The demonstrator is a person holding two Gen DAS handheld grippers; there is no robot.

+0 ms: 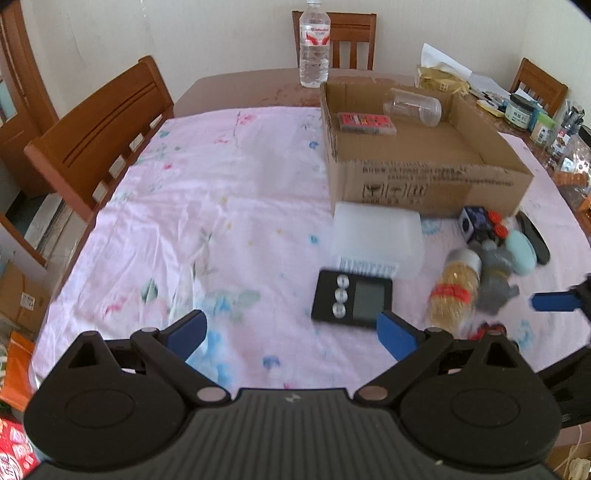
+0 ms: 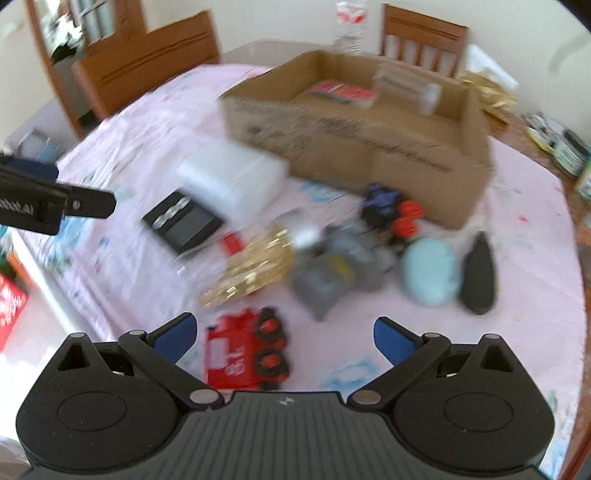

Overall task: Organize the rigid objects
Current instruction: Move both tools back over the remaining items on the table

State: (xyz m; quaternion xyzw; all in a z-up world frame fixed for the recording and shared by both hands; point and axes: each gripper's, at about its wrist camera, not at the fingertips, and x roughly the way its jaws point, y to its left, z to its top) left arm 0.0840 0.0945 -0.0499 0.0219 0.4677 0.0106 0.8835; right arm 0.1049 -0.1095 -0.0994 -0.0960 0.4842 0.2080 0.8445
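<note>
Right wrist view shows the cardboard box [image 2: 354, 147] at the far side of the pink cloth [image 2: 517, 229], already holding 2 items; the loose pile lies in front of it. The right gripper [image 2: 285, 334] hangs released, empty, with the red toy truck [image 2: 245, 352] just ahead between its fingers, long axis running away from the camera. The left gripper [image 1: 293, 330], also spread and empty, is nearer the black timer [image 1: 352, 297].

Motion blur smears the right wrist view: box [image 2: 354, 136] print, grey object [image 2: 328, 273] and gold bottle [image 2: 251, 269] are unreadable. The red toy [image 2: 243, 354] is partly hidden behind the gripper body. The water bottle [image 2: 349, 26] is cut off at the top edge.
</note>
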